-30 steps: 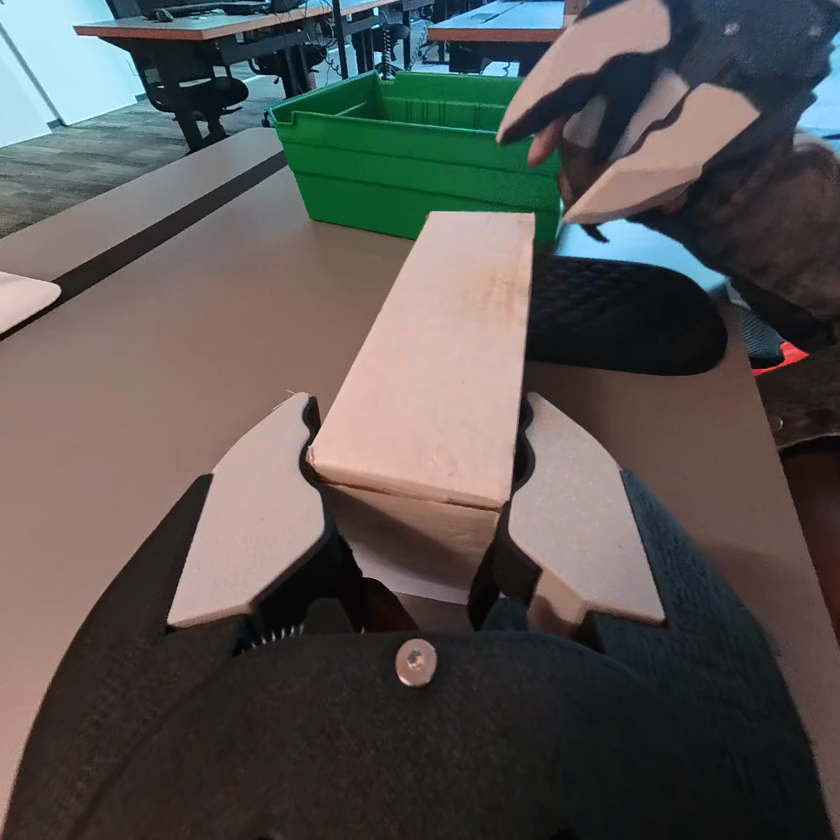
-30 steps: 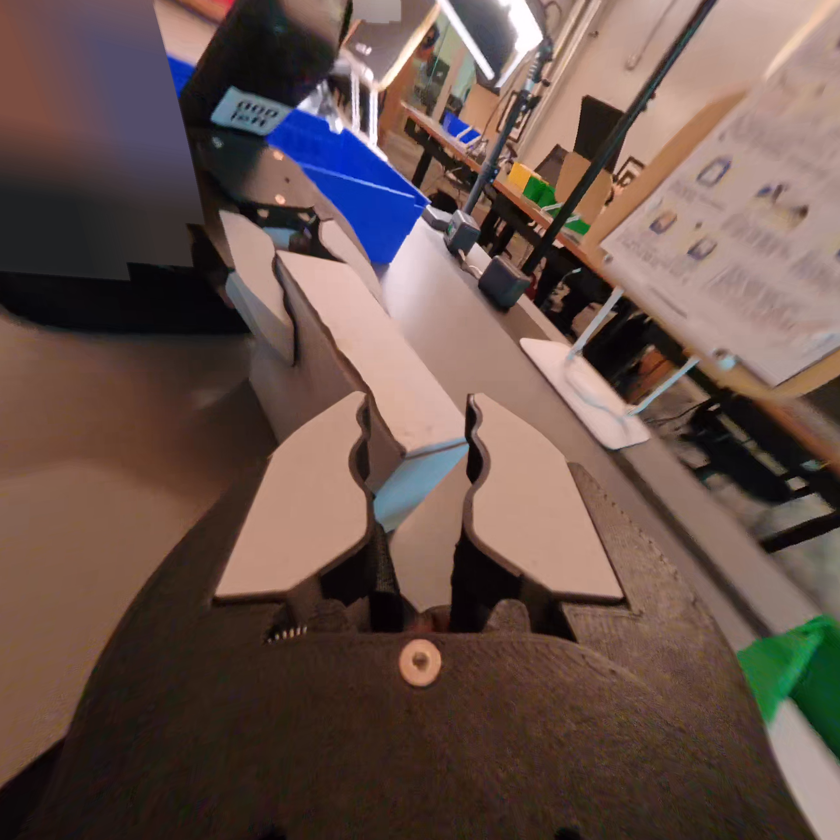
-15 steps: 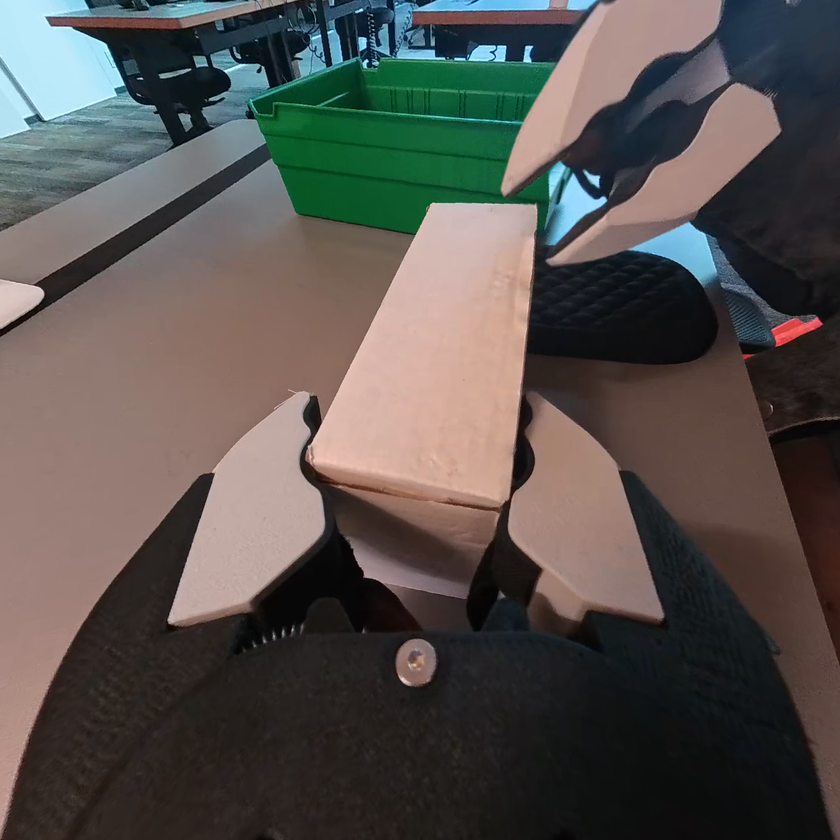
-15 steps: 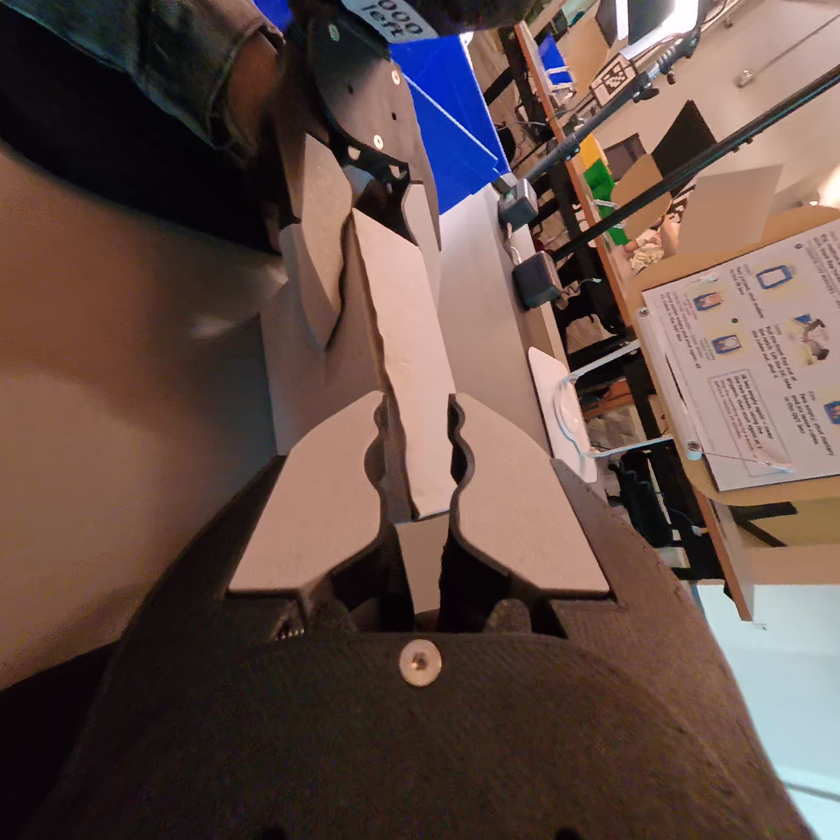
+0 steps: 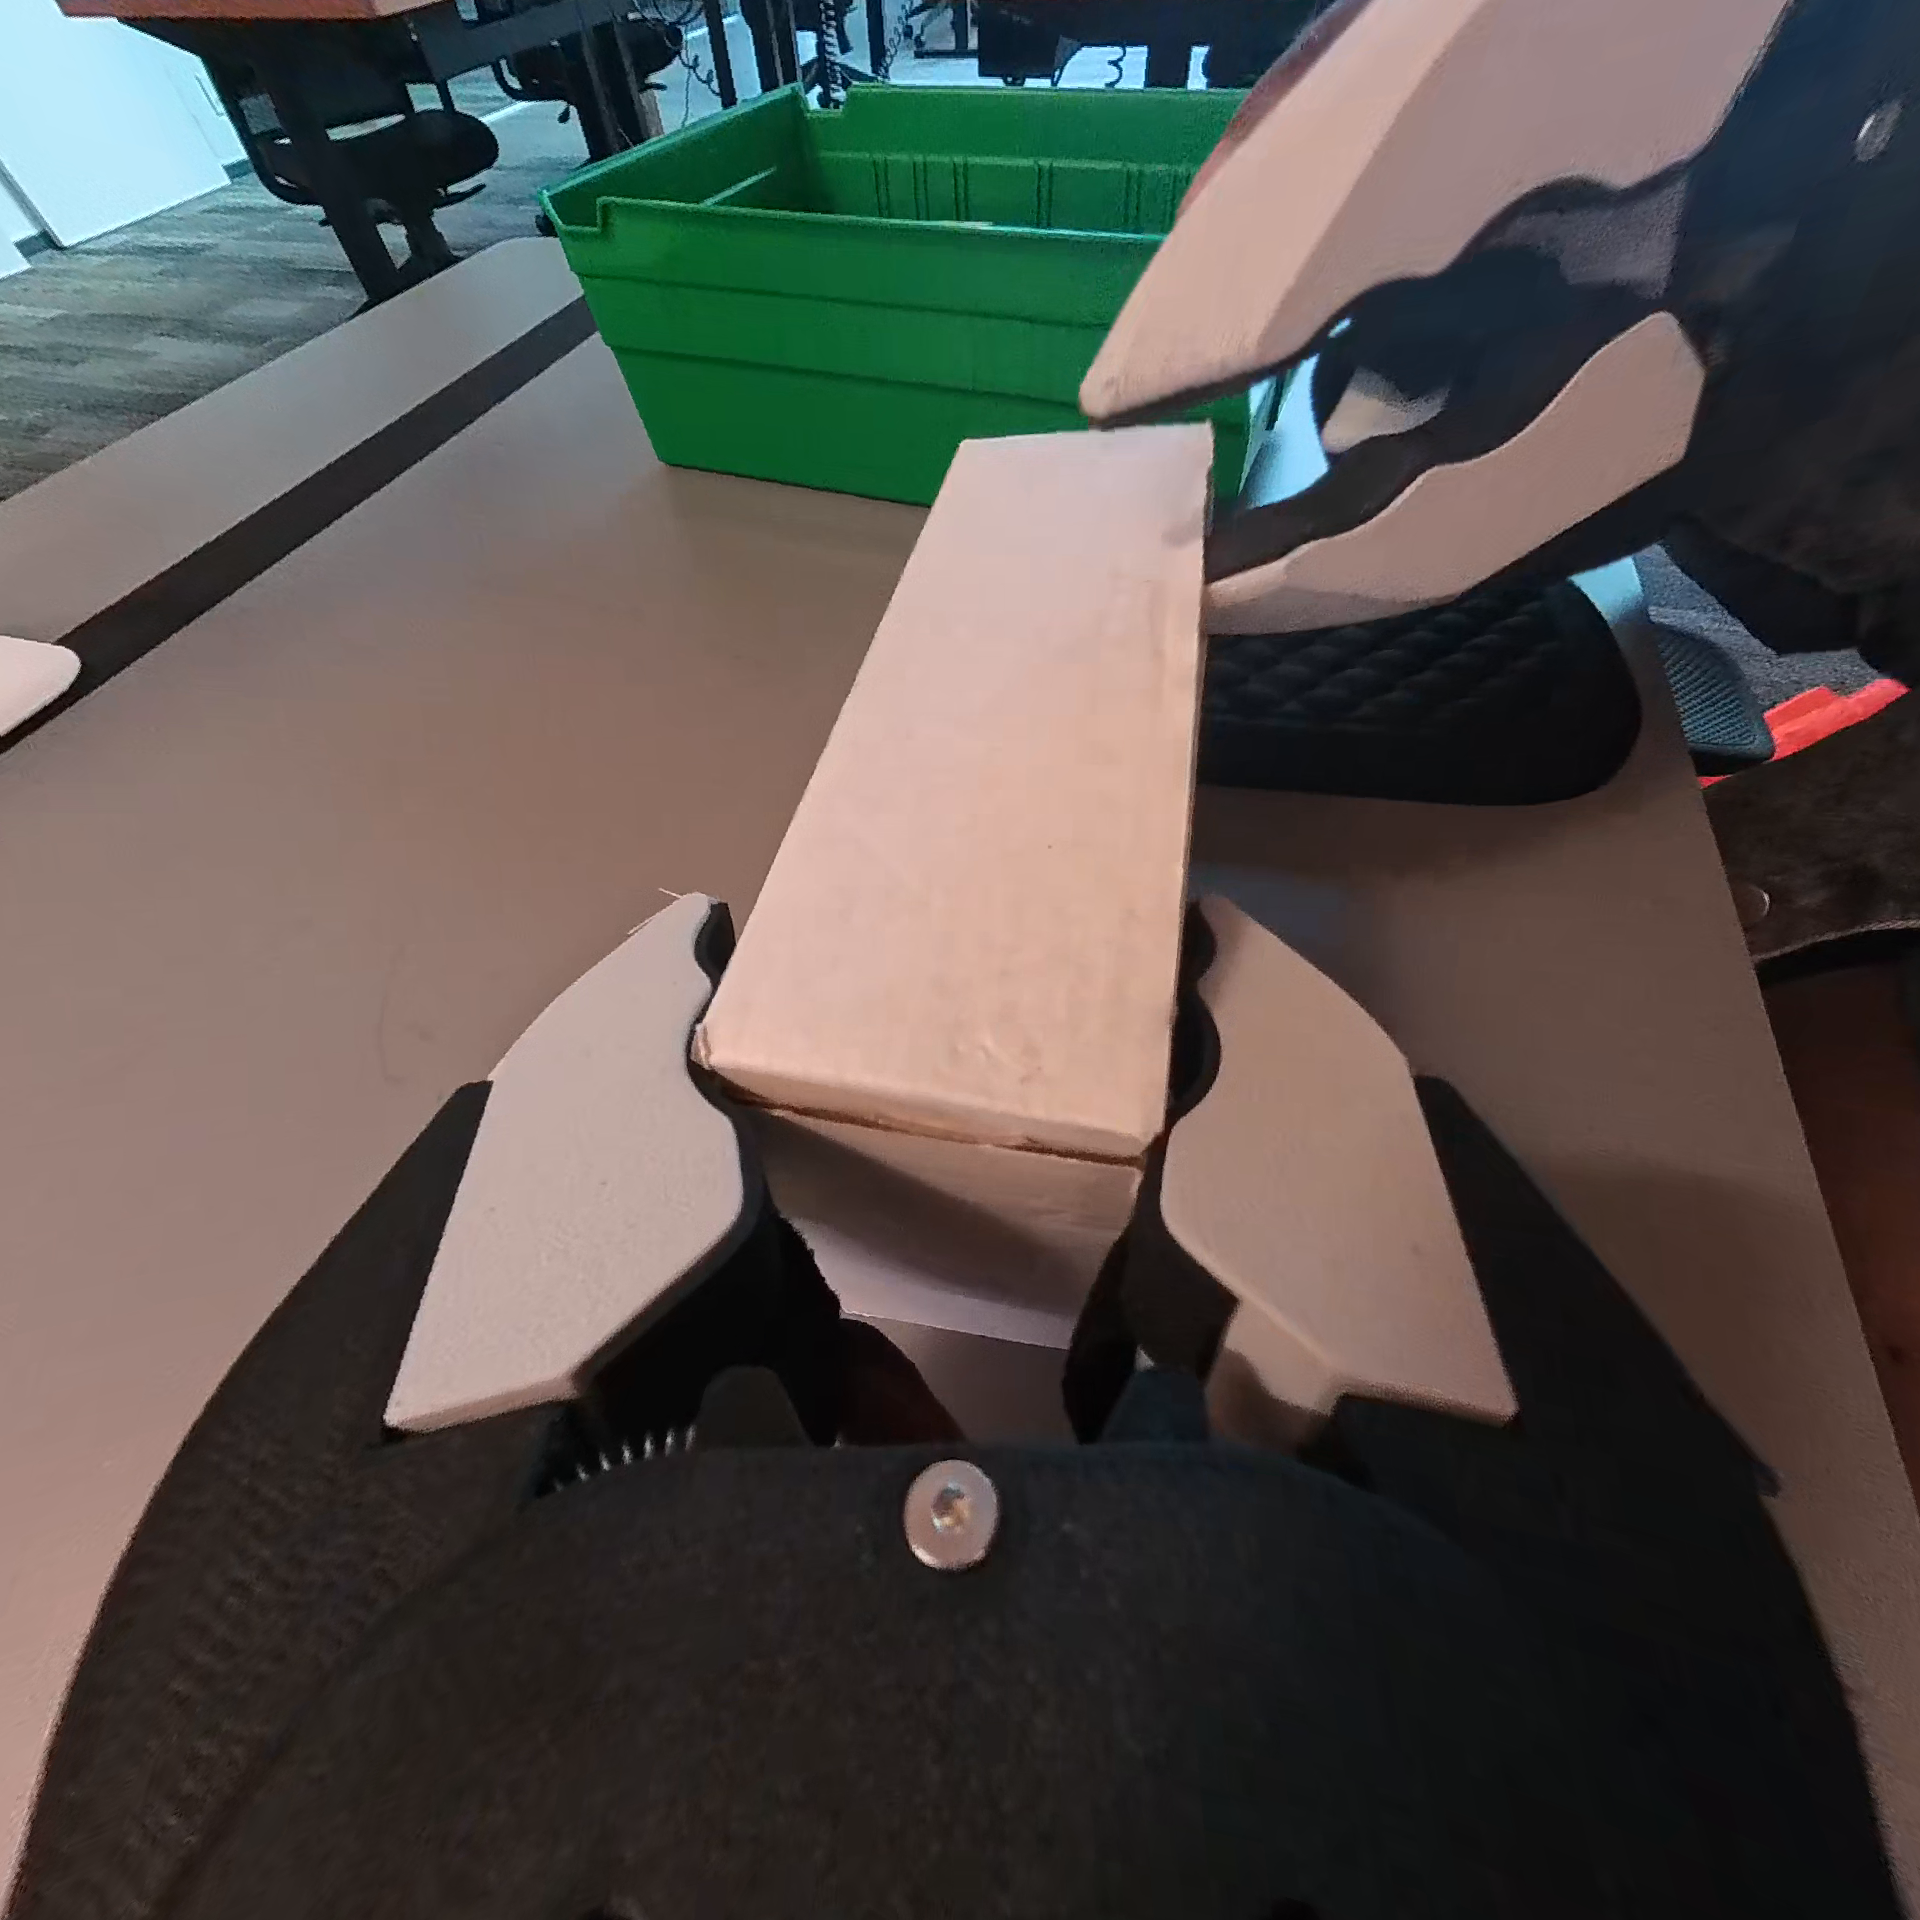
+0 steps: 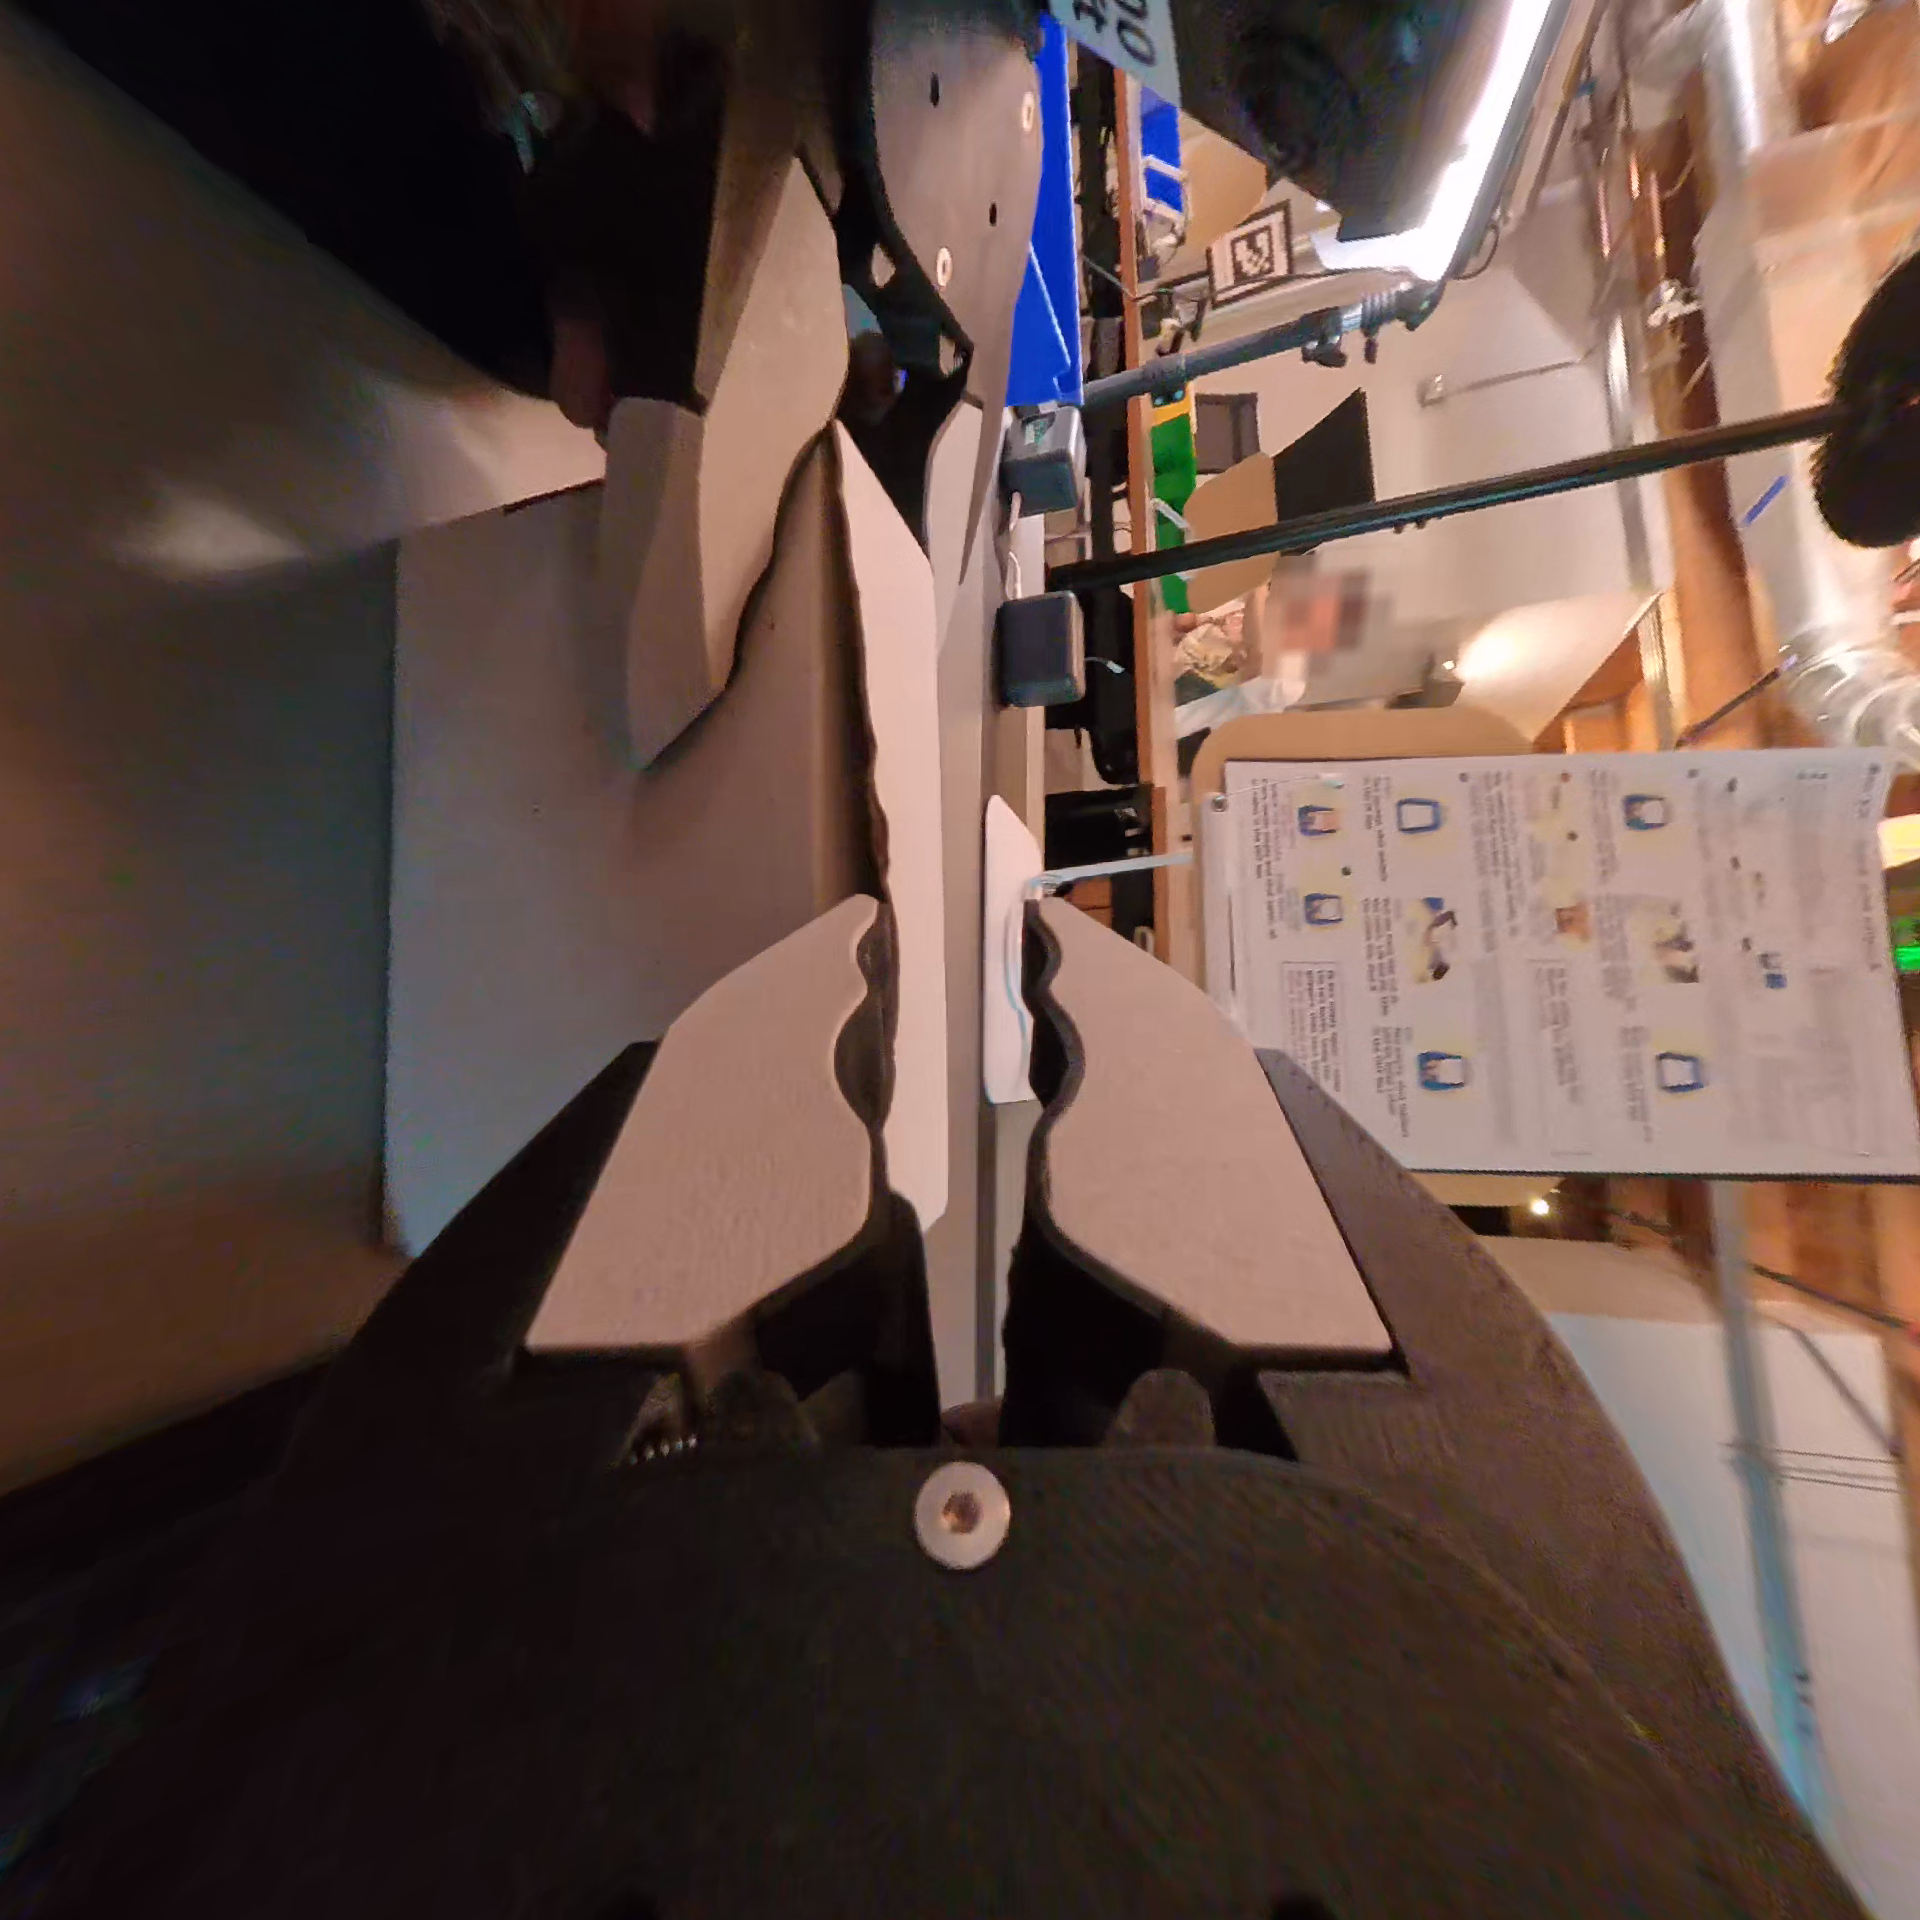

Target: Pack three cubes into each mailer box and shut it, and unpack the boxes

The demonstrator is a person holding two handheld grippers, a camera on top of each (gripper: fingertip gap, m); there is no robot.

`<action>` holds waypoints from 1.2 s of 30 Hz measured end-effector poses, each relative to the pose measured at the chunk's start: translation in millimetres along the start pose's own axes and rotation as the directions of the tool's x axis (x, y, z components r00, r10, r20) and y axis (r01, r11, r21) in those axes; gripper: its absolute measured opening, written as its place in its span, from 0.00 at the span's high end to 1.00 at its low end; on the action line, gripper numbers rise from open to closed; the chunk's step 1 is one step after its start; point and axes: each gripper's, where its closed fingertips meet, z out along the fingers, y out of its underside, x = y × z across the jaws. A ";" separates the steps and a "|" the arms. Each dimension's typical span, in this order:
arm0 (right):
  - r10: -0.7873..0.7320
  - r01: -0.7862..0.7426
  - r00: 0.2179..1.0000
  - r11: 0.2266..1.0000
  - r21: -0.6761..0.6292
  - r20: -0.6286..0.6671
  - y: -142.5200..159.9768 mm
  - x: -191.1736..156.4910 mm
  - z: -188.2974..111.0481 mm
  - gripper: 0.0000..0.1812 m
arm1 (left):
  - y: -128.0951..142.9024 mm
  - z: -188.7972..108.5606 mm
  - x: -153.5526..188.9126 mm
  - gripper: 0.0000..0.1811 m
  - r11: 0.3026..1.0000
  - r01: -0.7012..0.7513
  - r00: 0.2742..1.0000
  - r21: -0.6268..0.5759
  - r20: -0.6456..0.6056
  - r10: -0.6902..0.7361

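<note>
A long white mailer box (image 5: 997, 779) lies shut on the brown table (image 5: 364, 727). My left gripper (image 5: 956, 914) is shut on its near end, one finger on each long side. My right gripper (image 5: 1158, 504) is open at the box's far right corner, one fingertip above the top edge and one below it. In the right wrist view, which is rolled on its side, my right gripper (image 6: 956, 925) straddles the box's top panel (image 6: 914, 727) with a gap on one side. The left gripper (image 6: 805, 655) shows at the box's (image 6: 582, 831) far end. No cubes are in view.
A green bin (image 5: 883, 312) stands just beyond the box. A black mesh pad (image 5: 1403, 696) lies at the table's right edge. A blue bin (image 6: 1049, 312), a white stand base (image 6: 1008, 935) and a printed sheet (image 6: 1558, 956) are on the far side. Tip to tip, the grippers are about 6 centimeters apart.
My right gripper has come down from above, rolled on its side, and now straddles the top edge at the box's far end. My left gripper keeps its hold.
</note>
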 end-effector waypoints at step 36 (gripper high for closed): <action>0.631 -0.531 0.051 0.673 -0.514 0.774 24.7 26.4 39.5 0.99 | -45.7 -70.7 1.4 0.47 0.955 -0.218 0.936 0.201 0.320 0.146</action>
